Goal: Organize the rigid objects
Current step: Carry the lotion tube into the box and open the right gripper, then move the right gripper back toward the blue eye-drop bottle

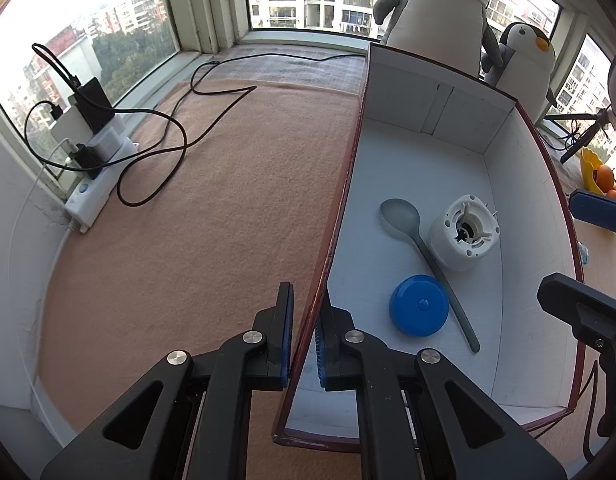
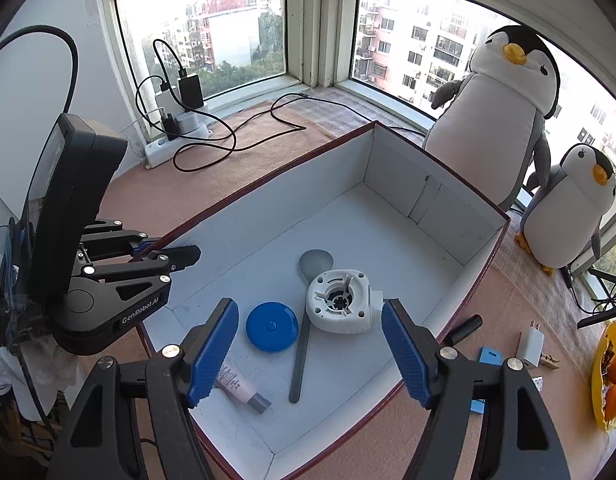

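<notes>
**Box partly filled, a few small items left outside**

A white-lined cardboard box [image 2: 392, 184] with dark red outer walls sits on a bench covered in a peach cloth [image 1: 195, 216], beside a bay window. Four things already lie on the box floor: a white plastic appliance base [image 2: 340, 300], a grey spoon [image 2: 303, 340] partly under it, a blue round case [image 2: 271, 326] just beside the spoon, and a pink tube [image 2: 237, 388] near the front corner.

The left gripper [image 1: 303, 344] is clamped narrow on the box's left wall, apparently steadying it. The right gripper [image 2: 310, 354] hangs above the box with its jaws wide and nothing between them; the appliance base and blue case show beyond the gap.

Outside the box, on the cloth to the right, lie a black cylinder [image 2: 466, 328], a white charger plug [image 2: 530, 346] and a light blue item [image 2: 490, 358]. Judging from this, the sorting is well under way but unfinished: those loose pieces likely still need collecting.
</notes>
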`<state>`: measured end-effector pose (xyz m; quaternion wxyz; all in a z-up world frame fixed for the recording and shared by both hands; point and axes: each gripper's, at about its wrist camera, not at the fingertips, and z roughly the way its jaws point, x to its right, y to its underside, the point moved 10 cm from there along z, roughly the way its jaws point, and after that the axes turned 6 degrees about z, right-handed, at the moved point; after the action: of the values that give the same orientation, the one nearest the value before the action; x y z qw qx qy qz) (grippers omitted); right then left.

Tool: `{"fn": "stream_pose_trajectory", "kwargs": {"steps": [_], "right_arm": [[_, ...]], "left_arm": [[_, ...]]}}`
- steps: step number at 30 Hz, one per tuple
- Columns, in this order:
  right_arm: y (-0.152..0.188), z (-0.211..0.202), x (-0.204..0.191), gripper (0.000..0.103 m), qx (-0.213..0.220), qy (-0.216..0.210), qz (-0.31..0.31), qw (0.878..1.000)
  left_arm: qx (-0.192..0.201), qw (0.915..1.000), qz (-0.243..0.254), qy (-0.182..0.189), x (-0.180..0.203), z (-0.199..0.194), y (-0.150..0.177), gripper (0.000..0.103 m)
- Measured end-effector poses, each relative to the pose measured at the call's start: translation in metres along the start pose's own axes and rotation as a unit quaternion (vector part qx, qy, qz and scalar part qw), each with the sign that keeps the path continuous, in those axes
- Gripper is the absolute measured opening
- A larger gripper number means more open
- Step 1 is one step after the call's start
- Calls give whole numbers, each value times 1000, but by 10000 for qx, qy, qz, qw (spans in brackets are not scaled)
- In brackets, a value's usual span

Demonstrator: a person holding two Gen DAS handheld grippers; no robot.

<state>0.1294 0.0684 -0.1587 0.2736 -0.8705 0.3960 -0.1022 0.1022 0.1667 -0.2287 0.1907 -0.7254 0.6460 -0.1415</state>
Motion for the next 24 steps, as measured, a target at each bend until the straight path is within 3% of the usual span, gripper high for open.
{"fn": "stream_pose_trajectory", "kwargs": {"steps": [24], "right_arm": [[10, -14, 48, 70, 161, 132, 528, 9984]], "left_arm": [[-67, 10000, 11, -33, 1, 0, 1, 8]]}}
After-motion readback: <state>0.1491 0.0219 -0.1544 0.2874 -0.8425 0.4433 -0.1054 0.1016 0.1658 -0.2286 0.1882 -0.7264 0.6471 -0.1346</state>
